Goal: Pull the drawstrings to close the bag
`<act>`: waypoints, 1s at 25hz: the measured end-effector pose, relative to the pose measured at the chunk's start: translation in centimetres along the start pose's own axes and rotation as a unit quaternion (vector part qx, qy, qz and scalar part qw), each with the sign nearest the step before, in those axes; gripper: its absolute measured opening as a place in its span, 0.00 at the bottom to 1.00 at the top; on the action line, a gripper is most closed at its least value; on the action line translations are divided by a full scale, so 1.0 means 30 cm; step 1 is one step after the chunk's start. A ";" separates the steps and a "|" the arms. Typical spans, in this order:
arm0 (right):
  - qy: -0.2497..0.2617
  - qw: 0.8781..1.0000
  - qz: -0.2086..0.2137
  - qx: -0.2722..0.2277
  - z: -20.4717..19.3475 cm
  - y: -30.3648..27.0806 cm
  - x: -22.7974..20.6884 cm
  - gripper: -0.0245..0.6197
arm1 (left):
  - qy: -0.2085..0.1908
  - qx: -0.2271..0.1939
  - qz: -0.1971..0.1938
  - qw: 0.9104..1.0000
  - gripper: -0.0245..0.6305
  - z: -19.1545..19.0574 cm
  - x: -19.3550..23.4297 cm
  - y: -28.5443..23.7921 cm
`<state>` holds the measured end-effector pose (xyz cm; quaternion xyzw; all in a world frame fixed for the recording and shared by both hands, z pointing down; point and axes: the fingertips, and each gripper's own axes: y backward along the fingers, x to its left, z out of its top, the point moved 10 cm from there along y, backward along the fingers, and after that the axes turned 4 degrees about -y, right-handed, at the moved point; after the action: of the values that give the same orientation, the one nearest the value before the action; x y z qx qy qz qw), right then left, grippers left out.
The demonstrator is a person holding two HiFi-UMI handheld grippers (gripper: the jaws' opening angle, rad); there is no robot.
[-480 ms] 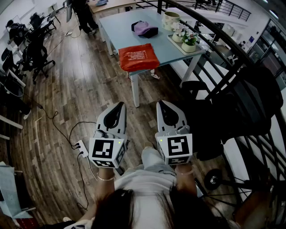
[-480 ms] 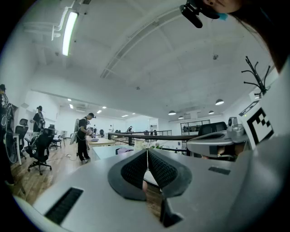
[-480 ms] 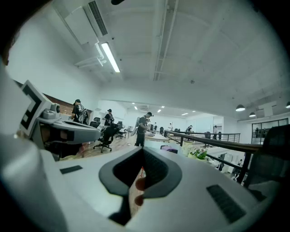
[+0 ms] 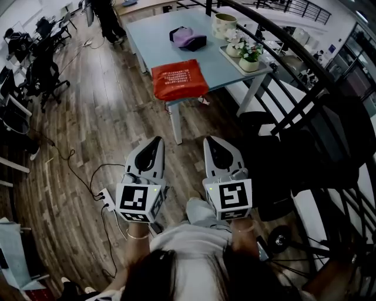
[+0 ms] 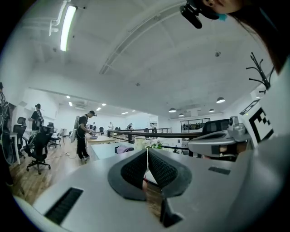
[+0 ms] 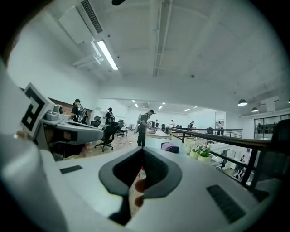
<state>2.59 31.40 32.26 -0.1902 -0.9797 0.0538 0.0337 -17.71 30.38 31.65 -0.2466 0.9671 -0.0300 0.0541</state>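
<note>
The red drawstring bag (image 4: 179,79) lies flat at the near edge of the light blue table (image 4: 153,41), far ahead of both grippers. I cannot make out its strings from here. My left gripper (image 4: 157,140) is held close to the body over the wooden floor, its jaws shut with nothing between them. Beside it my right gripper (image 4: 210,141) is also shut and empty. In the left gripper view the pads (image 5: 158,167) of the left gripper (image 5: 147,152) meet in a thin line. The right gripper (image 6: 143,150) points toward the table in its own view.
A purple cap (image 4: 188,38), a cream pot (image 4: 224,24) and a tray with potted plants (image 4: 247,56) sit further back on the table. A dark railing (image 4: 305,88) runs along the right. Office chairs (image 4: 44,73) stand at left; a power strip (image 4: 107,197) and cables lie on the floor. A person (image 4: 108,17) stands beyond the table.
The table and both grippers sit slightly higher in the head view. Both jaws stay shut and empty.
</note>
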 end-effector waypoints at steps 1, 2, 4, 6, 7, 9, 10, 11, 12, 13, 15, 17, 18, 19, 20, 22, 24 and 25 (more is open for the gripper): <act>-0.001 1.000 0.001 0.002 0.000 -0.016 -0.015 0.08 | 0.000 0.001 0.001 1.000 0.07 -0.003 0.004 -0.021; -0.002 1.000 0.002 0.002 -0.002 -0.034 -0.031 0.08 | 0.002 0.003 0.002 1.000 0.07 -0.006 0.008 -0.043; -0.003 1.000 0.003 0.003 -0.005 -0.072 -0.066 0.08 | 0.004 0.006 0.006 1.000 0.07 -0.010 0.018 -0.090; -0.002 1.000 0.004 0.005 -0.005 -0.110 -0.103 0.08 | 0.005 0.008 0.009 1.000 0.07 -0.009 0.028 -0.138; -0.001 1.000 0.005 0.006 -0.003 -0.126 -0.122 0.08 | 0.006 0.009 0.011 1.000 0.07 -0.007 0.029 -0.160; 0.001 1.000 0.009 0.007 -0.002 -0.153 -0.157 0.08 | 0.008 0.012 0.014 1.000 0.07 -0.005 0.029 -0.201; 0.003 1.000 0.012 0.008 -0.003 -0.165 -0.175 0.08 | 0.008 0.013 0.016 1.000 0.07 -0.005 0.028 -0.222; 0.004 1.000 0.015 0.008 -0.006 -0.179 -0.192 0.08 | 0.008 0.014 0.018 1.000 0.07 -0.006 0.028 -0.243; 0.004 1.000 0.019 0.008 -0.009 -0.194 -0.211 0.08 | 0.008 0.014 0.020 1.000 0.07 -0.007 0.028 -0.265; 0.004 1.000 0.021 0.009 -0.012 -0.210 -0.230 0.08 | 0.006 0.014 0.022 1.000 0.07 -0.007 0.028 -0.287; 0.001 1.000 0.025 0.009 -0.017 -0.242 -0.266 0.08 | 0.002 0.016 0.026 1.000 0.07 -0.007 0.027 -0.328; 0.000 1.000 0.026 0.011 -0.025 -0.271 -0.297 0.08 | -0.001 0.019 0.028 0.999 0.07 -0.010 0.025 -0.361; 0.003 1.000 0.027 0.014 -0.030 -0.284 -0.308 0.08 | -0.002 0.021 0.030 0.999 0.07 -0.014 0.024 -0.373; 0.005 0.999 0.028 0.016 -0.035 -0.296 -0.317 0.08 | -0.001 0.023 0.033 0.999 0.07 -0.018 0.024 -0.383; 0.008 0.999 0.031 0.019 -0.041 -0.307 -0.324 0.08 | 0.001 0.025 0.036 0.999 0.07 -0.023 0.026 -0.391; 0.011 0.999 0.036 0.023 -0.051 -0.325 -0.337 0.08 | 0.003 0.030 0.042 0.999 0.07 -0.030 0.028 -0.403; 0.013 0.999 0.038 0.025 -0.056 -0.339 -0.349 0.08 | 0.001 0.032 0.045 0.998 0.07 -0.033 0.029 -0.414; 0.014 0.999 0.038 0.026 -0.057 -0.345 -0.354 0.08 | 0.001 0.033 0.047 0.998 0.07 -0.032 0.030 -0.417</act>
<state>8.76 18.01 34.69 -0.2273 -0.9694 0.0779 0.0503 -12.69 19.01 33.59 -0.1988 0.9762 -0.0599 0.0628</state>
